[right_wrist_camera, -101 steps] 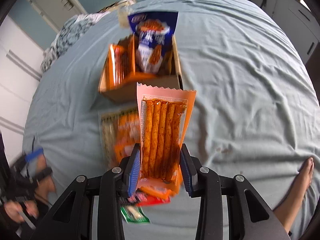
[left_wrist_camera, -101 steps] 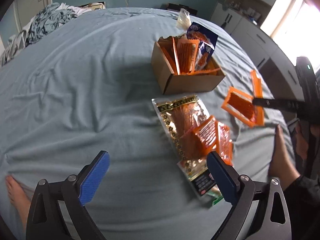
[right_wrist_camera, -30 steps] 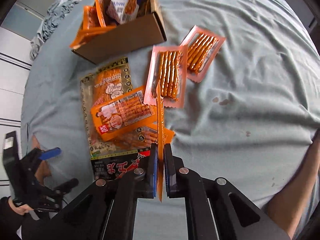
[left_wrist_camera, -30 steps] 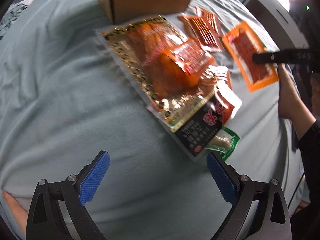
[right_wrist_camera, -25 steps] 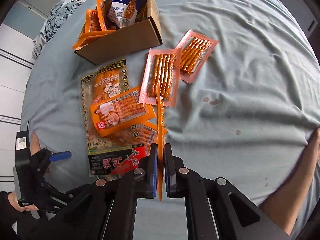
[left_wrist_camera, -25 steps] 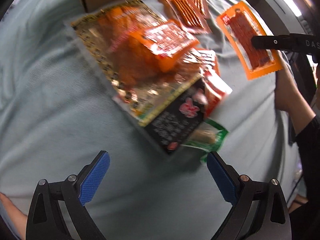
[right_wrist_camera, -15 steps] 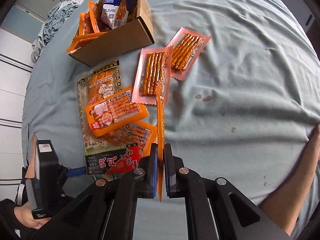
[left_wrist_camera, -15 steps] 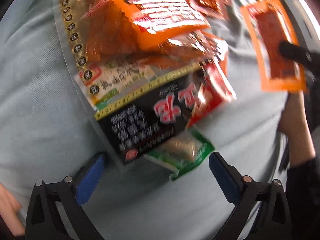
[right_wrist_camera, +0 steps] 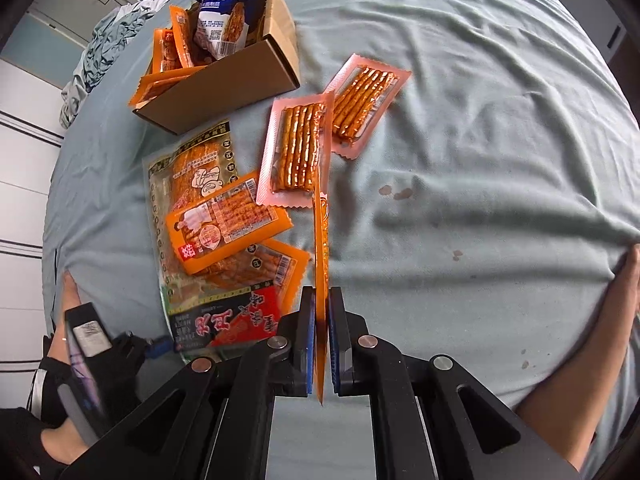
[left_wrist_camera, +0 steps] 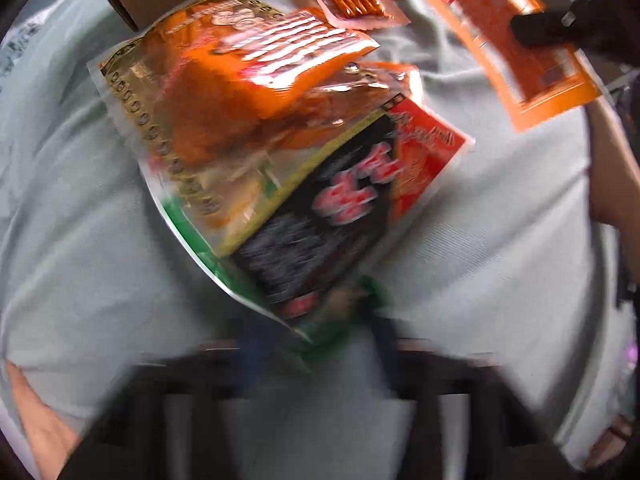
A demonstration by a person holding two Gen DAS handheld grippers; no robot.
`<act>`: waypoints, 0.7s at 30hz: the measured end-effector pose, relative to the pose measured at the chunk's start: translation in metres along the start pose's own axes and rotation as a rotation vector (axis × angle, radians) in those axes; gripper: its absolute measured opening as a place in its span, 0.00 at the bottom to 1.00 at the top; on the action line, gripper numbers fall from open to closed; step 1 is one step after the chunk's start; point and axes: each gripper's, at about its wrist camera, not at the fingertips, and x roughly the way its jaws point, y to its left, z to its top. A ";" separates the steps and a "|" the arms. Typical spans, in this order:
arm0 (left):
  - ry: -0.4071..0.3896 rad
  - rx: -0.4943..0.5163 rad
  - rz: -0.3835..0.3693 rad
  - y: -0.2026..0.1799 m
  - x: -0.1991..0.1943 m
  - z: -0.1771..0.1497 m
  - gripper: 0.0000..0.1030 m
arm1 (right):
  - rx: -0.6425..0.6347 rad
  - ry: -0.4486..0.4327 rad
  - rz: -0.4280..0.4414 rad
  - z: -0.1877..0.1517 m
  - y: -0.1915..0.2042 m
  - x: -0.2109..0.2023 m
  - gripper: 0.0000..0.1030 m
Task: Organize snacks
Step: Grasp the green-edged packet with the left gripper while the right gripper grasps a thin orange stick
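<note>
Closing left tongs [left_wrist_camera: 312,340] straddle the green packet's [left_wrist_camera: 340,308] edge; right tongs [right_wrist_camera: 320,344] pinch an orange packet [right_wrist_camera: 320,240] edge-on

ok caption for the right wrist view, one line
Right gripper pinches an orange snack packet edge-on above loose packets beside the cardboard box.

Pale blue-grey cloth bedsheet [right_wrist_camera: 480,120], matt, wrinkled, with a few small brown stains; brown cardboard box [right_wrist_camera: 224,92], matt paper finish; orange plastic snack packets [right_wrist_camera: 224,232], glossy, printed; pink-edged clear plastic packs of orange sticks [right_wrist_camera: 296,152], shiny, serrated edges; black-and-red foil snack bag [left_wrist_camera: 352,200], glossy, reflective; gold-trimmed clear plastic bag [left_wrist_camera: 192,140], crinkled, shiny; black matt plastic gripper [right_wrist_camera: 320,344] with smooth blue pads [right_wrist_camera: 309,344] and metal screws
</note>
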 end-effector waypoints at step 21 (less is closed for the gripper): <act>-0.241 0.087 -0.078 0.023 -0.107 -0.046 0.04 | -0.062 -0.003 -0.061 0.012 0.032 0.013 0.04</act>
